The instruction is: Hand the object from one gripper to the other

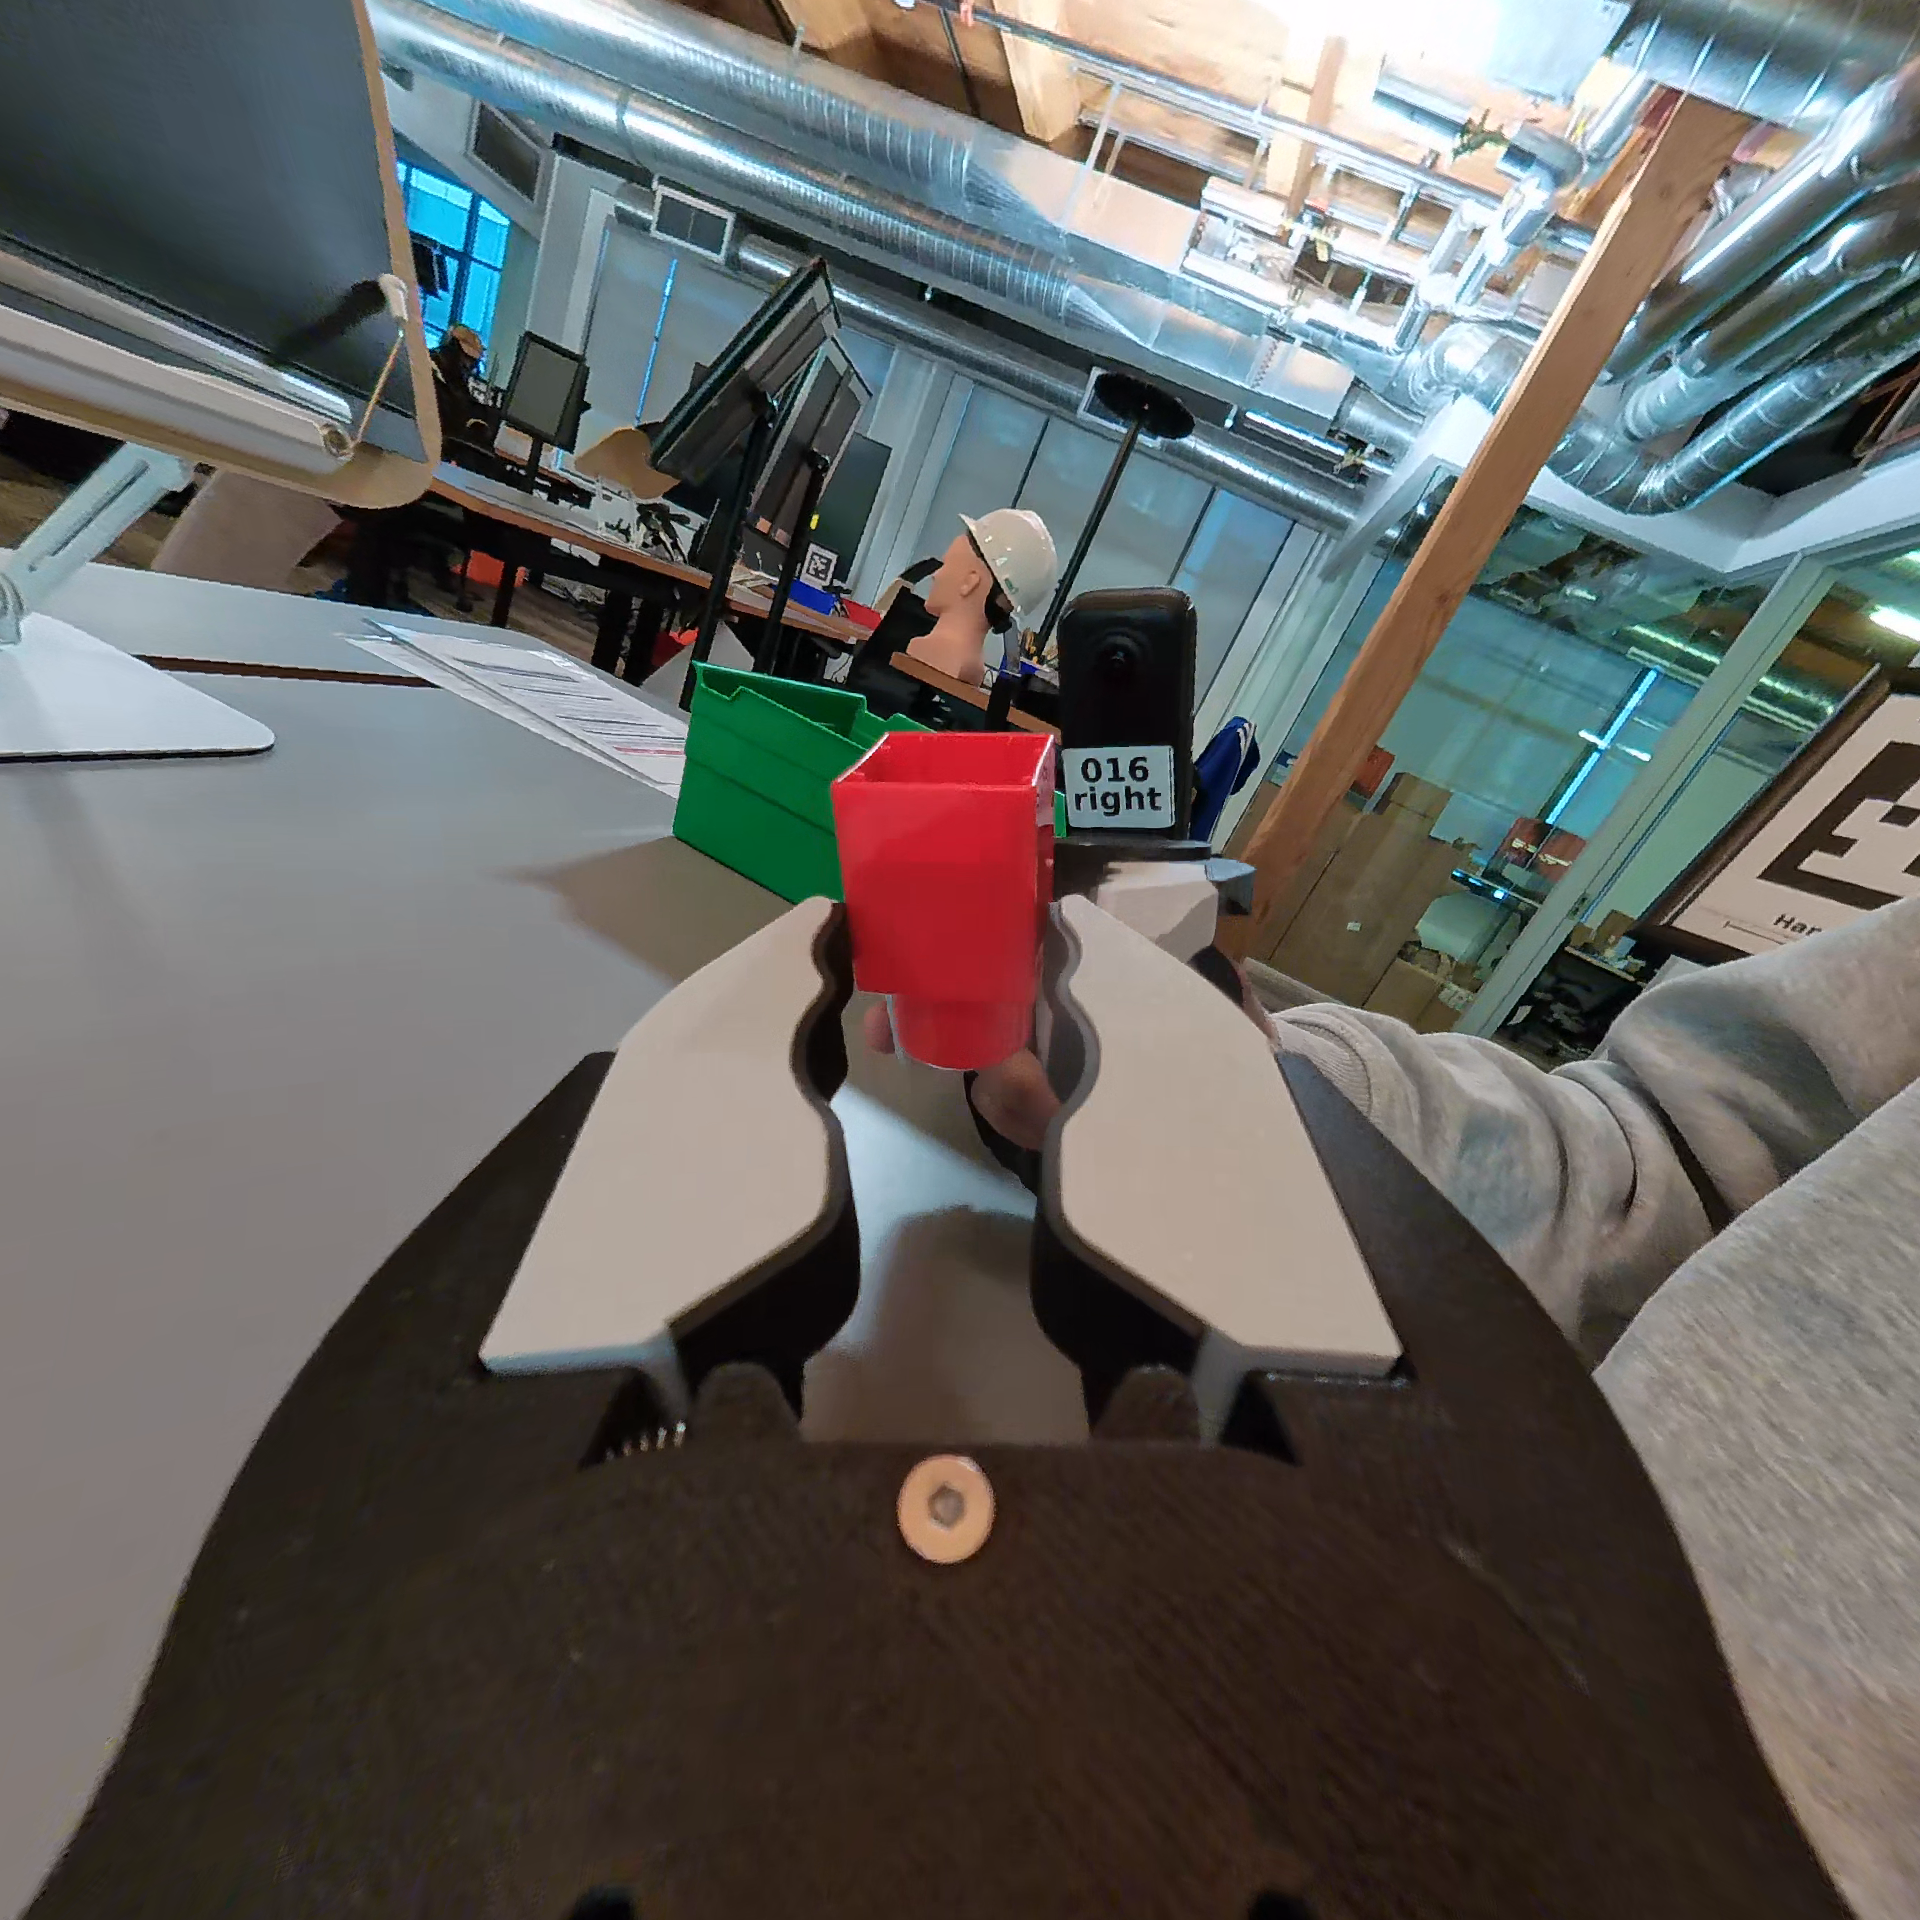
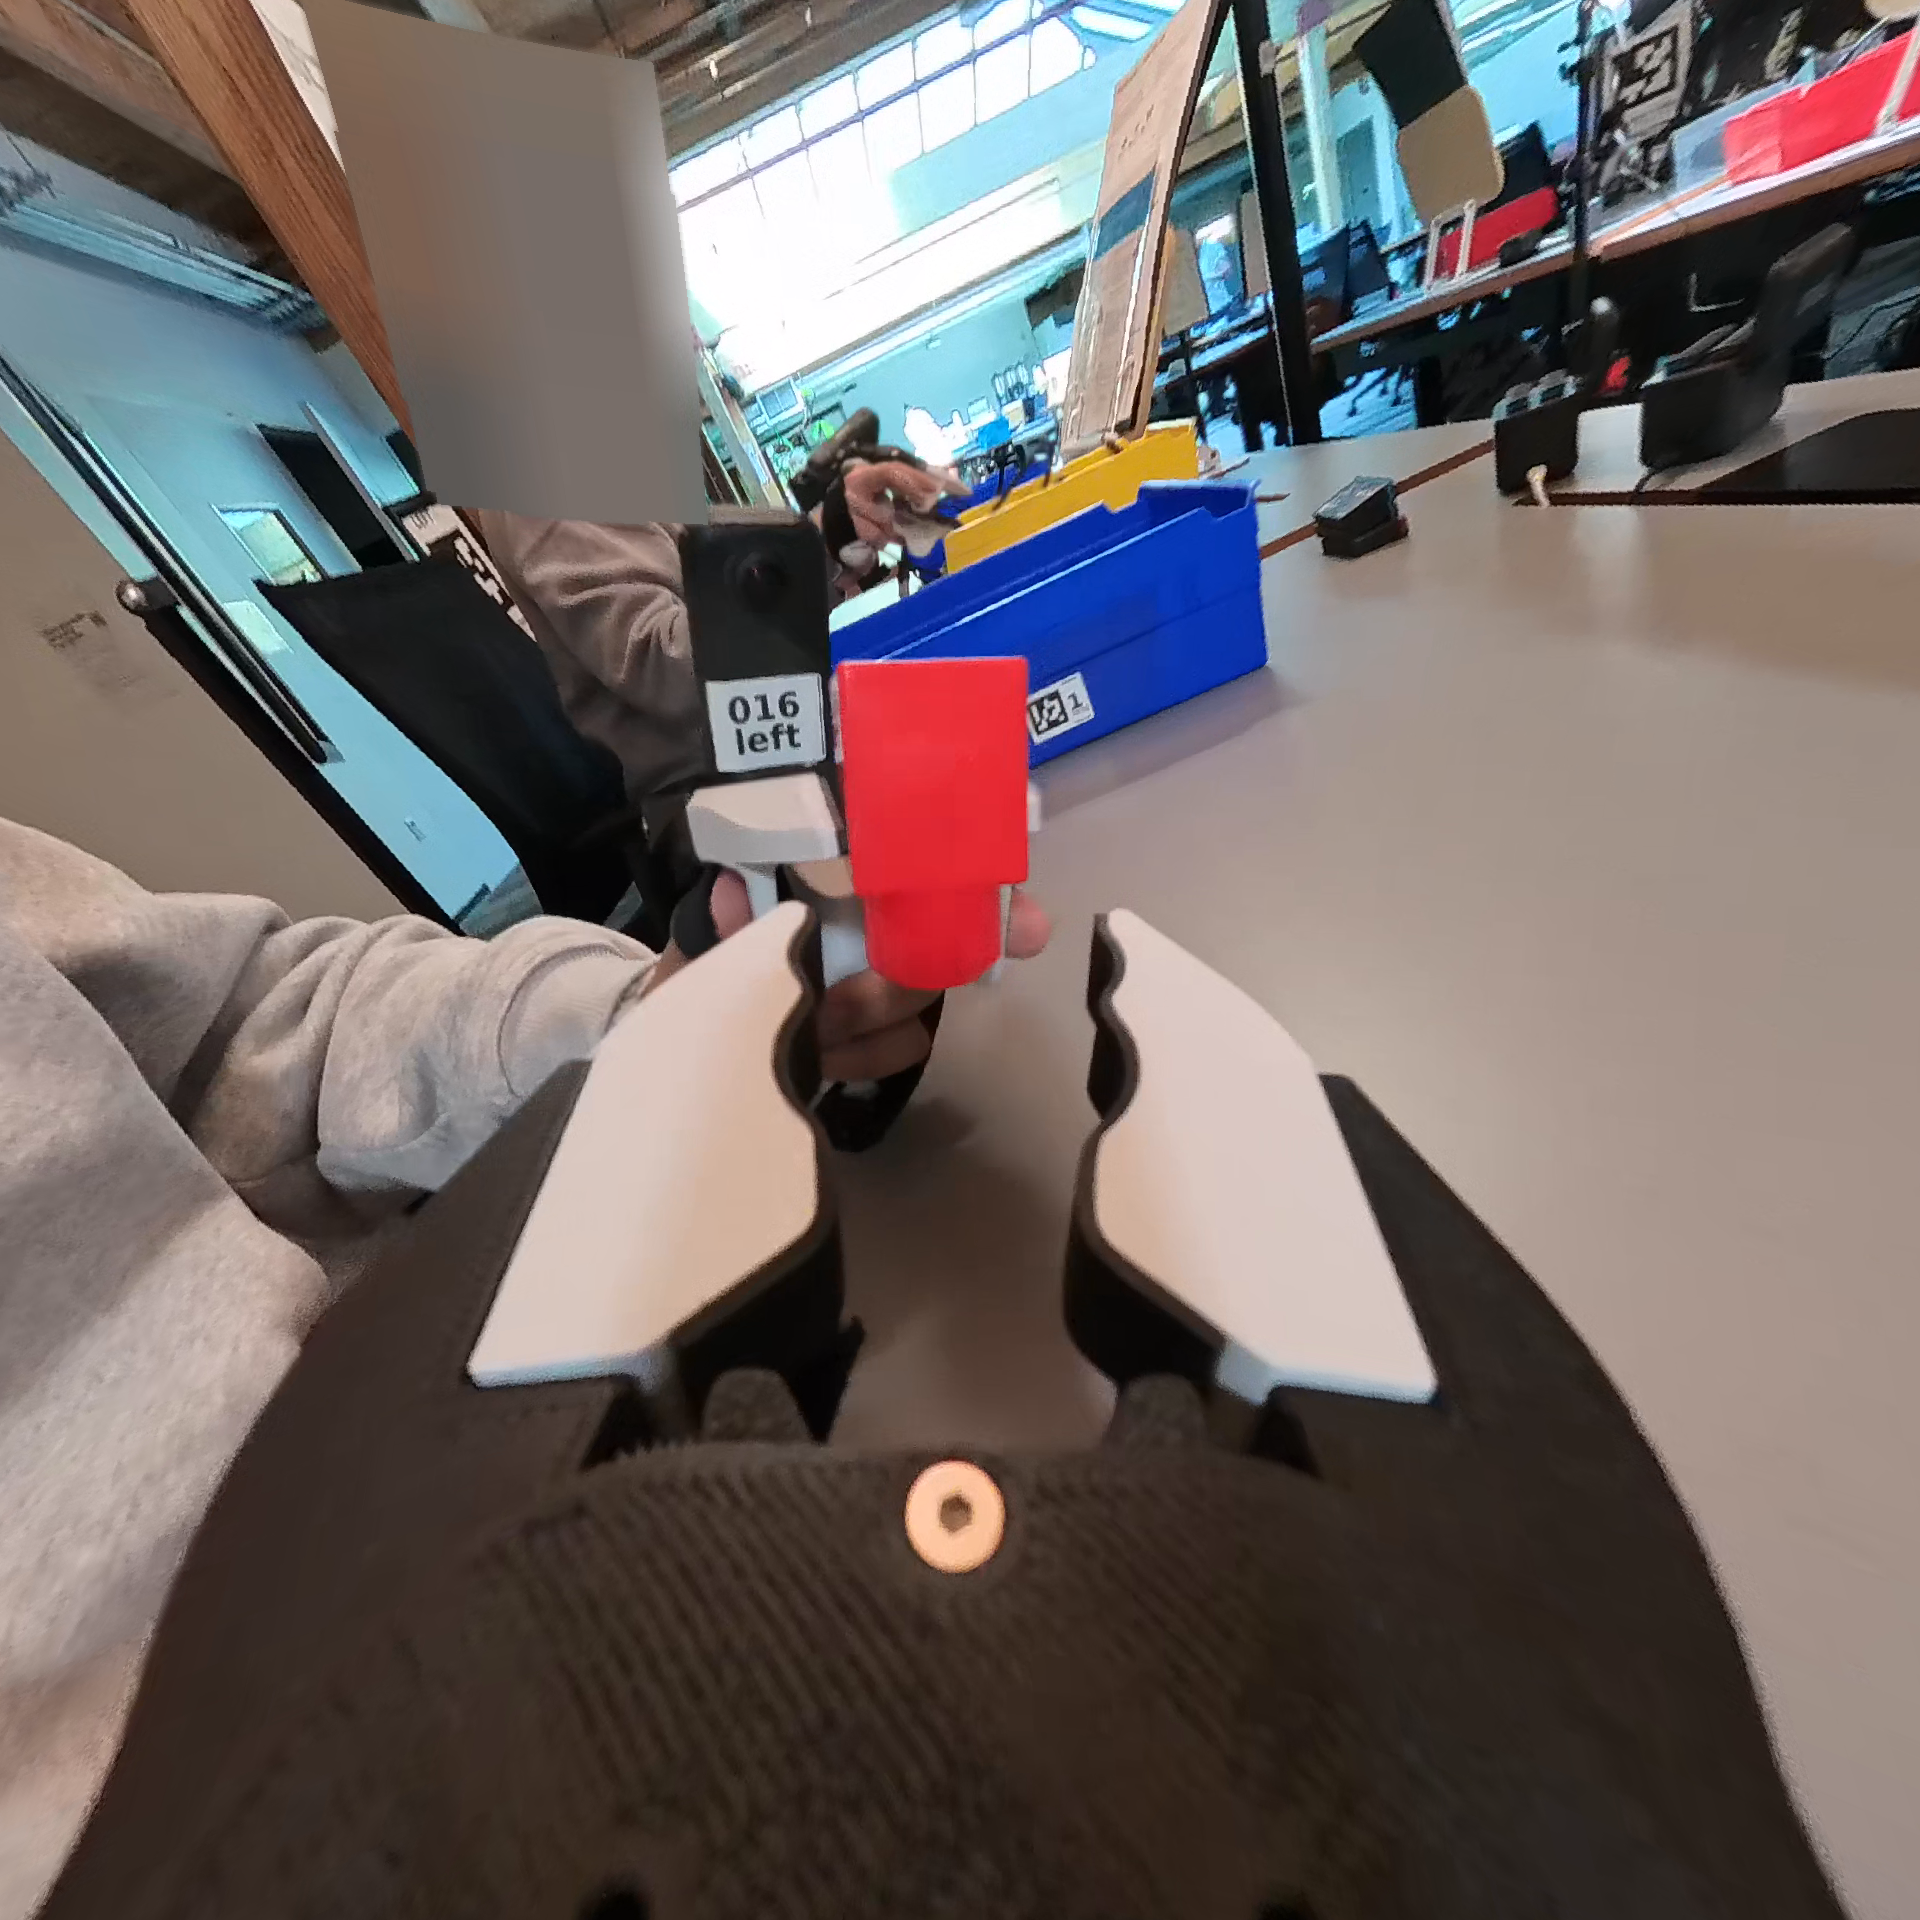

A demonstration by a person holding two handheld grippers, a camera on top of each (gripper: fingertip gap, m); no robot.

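A red object [image 1: 940, 883], a square cup on a round stub, is held upright above the grey table [image 1: 312, 987]. My left gripper [image 1: 945, 920] is shut on its square body. In the right wrist view the red object [image 2: 930, 800] sits between the left gripper's white fingers [image 2: 764, 826], just past my own fingertips. My right gripper [image 2: 951, 930] is open and empty, its jaws wider than the round stub and just short of it. One of its fingers [image 1: 1148, 909] shows behind the object in the left wrist view.
A green bin [image 1: 769, 790] stands on the table behind the object. A blue bin [image 2: 1091, 603] and a yellow bin [image 2: 1081, 488] stand farther along. A monitor stand [image 1: 104, 696], a paper sheet [image 1: 540, 686] and small black devices [image 2: 1361, 514] lie on the table. Both grippers' tips are close together, under 4 cm apart.
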